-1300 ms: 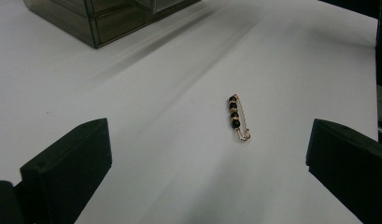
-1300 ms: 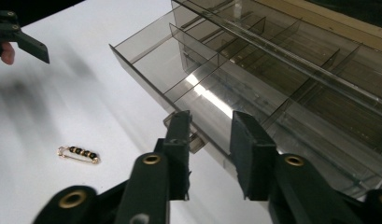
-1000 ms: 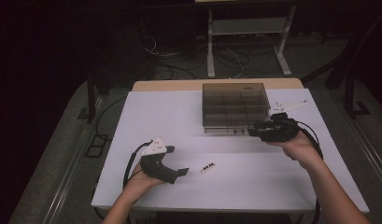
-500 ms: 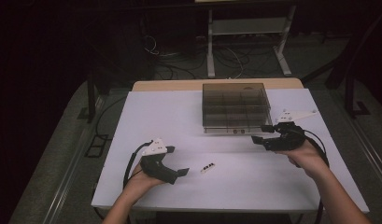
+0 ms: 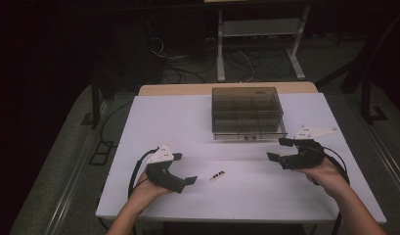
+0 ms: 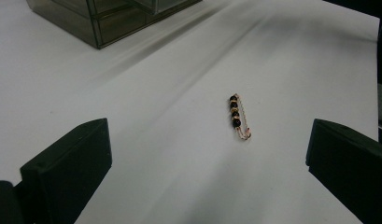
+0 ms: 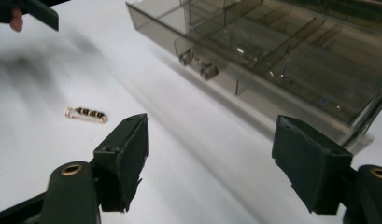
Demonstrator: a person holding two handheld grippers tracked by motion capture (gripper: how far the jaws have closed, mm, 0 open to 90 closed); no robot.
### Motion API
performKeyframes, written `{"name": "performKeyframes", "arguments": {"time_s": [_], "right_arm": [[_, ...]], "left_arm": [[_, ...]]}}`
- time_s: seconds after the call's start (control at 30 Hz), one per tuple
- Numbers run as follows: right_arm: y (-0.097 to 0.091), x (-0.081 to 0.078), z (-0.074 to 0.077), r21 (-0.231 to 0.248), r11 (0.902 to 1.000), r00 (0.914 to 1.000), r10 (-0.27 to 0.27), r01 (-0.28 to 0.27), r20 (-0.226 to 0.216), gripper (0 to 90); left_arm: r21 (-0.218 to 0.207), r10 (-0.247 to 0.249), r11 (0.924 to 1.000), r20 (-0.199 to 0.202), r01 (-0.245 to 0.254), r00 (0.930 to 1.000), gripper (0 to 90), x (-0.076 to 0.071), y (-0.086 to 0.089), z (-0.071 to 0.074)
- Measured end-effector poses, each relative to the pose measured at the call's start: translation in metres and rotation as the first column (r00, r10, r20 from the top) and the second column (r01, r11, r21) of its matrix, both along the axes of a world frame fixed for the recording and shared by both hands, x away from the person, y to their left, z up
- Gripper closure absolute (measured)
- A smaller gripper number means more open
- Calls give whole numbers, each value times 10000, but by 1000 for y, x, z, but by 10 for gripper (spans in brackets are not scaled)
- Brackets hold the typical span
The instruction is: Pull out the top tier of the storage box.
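Near the table's [image 5: 139, 127] front edge, a beaded pin [image 5: 217, 176] lay on bare surface between the left gripper [image 5: 187, 180], jaws wide, and the right gripper [image 5: 277, 150], whose empty jaws had just been opening.

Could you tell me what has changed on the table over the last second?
The right gripper has drawn back from the smoky plastic drawer box toward the person and come lower; its jaws have just been opening, with nothing between them. The left gripper has stayed in place, jaws open and empty. The beaded pin lies where it was on the white table, and the box has not moved.
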State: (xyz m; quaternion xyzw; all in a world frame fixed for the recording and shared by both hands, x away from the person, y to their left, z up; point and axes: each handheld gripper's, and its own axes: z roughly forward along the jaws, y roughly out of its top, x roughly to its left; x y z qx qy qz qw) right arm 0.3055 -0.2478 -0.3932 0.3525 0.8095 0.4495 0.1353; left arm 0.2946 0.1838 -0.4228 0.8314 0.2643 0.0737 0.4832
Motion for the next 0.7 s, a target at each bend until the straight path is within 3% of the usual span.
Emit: {"name": "performKeyframes", "arguments": {"time_s": [0.3,0.4,0.53,0.6,0.7], "right_arm": [[-9,-13,-14,188,9998,10000,-34,33,44,200],[-11,-16,-17,270,9996,10000,-13,11,80,115],[-12,-23,-23,362,9993,9997,-66,58,219,113],[-11,-26,-25,354,9994,9998,-65,58,195,0],[-10,-30,-27,92,9999,9998,-124,123,123,1]], "left_arm": [[18,-22,10000,8,22,10000,0,0,-1,0],[9,-16,10000,14,16,10000,0,0,-2,0],[5,-10,10000,23,10,10000,0,0,-1,1],[-3,-14,10000,31,14,10000,0,0,-1,1],[28,-23,10000,24,23,10000,0,-1,-2,0]]}}
